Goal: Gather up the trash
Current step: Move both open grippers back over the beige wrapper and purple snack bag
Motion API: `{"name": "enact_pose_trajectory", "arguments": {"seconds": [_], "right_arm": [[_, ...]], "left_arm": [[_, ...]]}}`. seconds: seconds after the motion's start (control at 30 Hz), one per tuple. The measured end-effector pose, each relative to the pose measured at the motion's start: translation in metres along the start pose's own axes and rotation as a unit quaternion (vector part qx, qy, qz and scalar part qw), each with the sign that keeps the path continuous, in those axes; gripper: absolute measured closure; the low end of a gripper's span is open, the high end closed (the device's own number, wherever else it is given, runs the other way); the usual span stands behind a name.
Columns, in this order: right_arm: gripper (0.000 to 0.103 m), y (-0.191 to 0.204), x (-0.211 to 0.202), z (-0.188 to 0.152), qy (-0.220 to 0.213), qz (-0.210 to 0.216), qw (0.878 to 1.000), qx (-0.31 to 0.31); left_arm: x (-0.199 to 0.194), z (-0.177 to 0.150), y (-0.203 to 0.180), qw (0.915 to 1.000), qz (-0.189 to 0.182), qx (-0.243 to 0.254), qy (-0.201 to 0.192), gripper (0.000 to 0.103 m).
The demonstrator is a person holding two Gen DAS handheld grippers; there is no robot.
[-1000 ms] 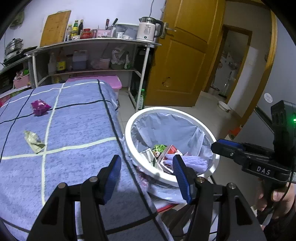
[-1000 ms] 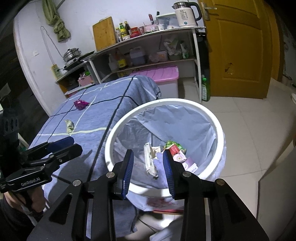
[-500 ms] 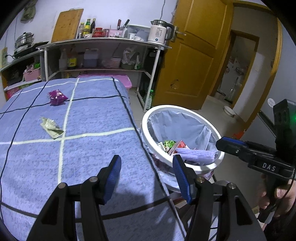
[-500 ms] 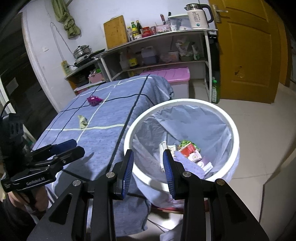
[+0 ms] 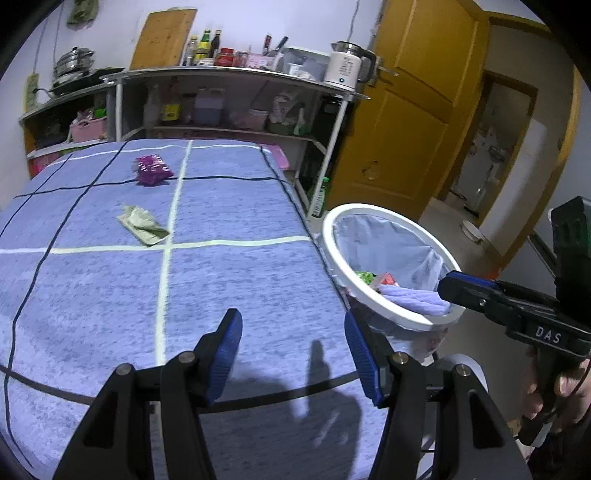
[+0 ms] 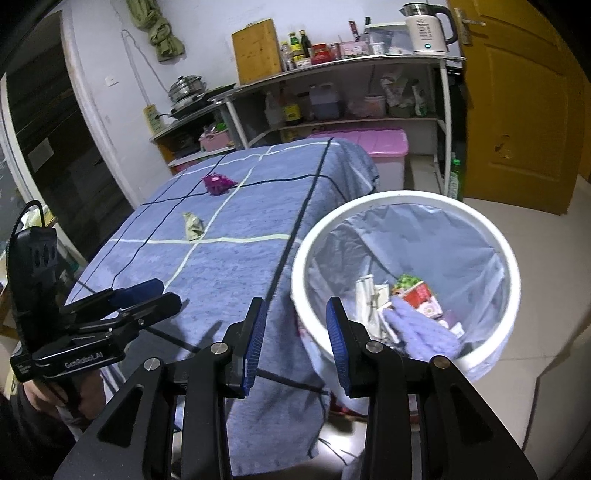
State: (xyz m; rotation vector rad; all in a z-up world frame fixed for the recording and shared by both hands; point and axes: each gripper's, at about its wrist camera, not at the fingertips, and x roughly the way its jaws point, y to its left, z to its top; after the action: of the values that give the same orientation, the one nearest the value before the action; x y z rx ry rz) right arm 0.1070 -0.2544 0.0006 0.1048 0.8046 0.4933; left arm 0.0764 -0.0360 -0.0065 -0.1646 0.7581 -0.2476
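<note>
Left tongs (image 5: 293, 347): shown over the near part of the desk (image 5: 240, 280), which is covered with a blue cloth crossed by pale and dark lines. The blue pads are held wide apart and nothing is seen between them.

Right tongs (image 6: 293, 339): shown at the desk's edge beside the white bin (image 6: 476, 218). The jaws have just been opening a little; the pads stand apart, with no object between them. The tool is seen from the side in the left wrist view, over the bin's near rim, with a hand (image 5: 554, 395) wrapped around its grip.

Trash remaining on the desk: a crumpled pale green wrapper (image 5: 144, 225) is seen lying near the crossing of two pale lines, and a purple wrapper (image 5: 152, 170) lies farther back, close to a dark line. The two are set apart from each other and well away from both tongs.

Trash already collected: inside the bin, which is lined with a pale bag, a red-and-white packet (image 6: 419, 295), a green packet (image 6: 406, 280), white paper scraps (image 6: 367, 295) and a lilac knitted item (image 6: 421, 332) are seen. The bin stands on the floor just beside the desk's right edge.

Background: shelving (image 6: 354, 92) with bottles, a kettle (image 6: 424, 27) and a cutting board (image 6: 256, 50) is seen against the wall, beside a yellow door (image 6: 517, 99).
</note>
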Motion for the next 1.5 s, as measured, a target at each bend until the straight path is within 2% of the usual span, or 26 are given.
{"name": "enact_pose_trajectory", "arguments": {"seconds": [0.73, 0.93, 1.2, 1.5], "right_arm": [[0.063, 0.048, 0.031, 0.019, 0.013, 0.026, 0.998, -0.057], [0.058, 0.054, 0.041, 0.026, 0.014, 0.03, 0.997, -0.065], [0.057, 0.064, 0.061, 0.039, 0.02, 0.038, 0.996, -0.084], [0.057, 0.066, 0.085, 0.06, 0.024, 0.048, 0.994, -0.094]], "left_arm": [[-0.007, 0.003, 0.049, 0.9976, 0.044, -0.051, -0.014, 0.042], [-0.003, 0.01, 0.062, 0.9967, 0.053, -0.059, -0.015, 0.041], [0.015, 0.03, 0.089, 0.9929, 0.08, -0.087, -0.013, 0.035], [0.054, 0.051, 0.12, 0.9837, 0.112, -0.141, 0.008, 0.033]]}}
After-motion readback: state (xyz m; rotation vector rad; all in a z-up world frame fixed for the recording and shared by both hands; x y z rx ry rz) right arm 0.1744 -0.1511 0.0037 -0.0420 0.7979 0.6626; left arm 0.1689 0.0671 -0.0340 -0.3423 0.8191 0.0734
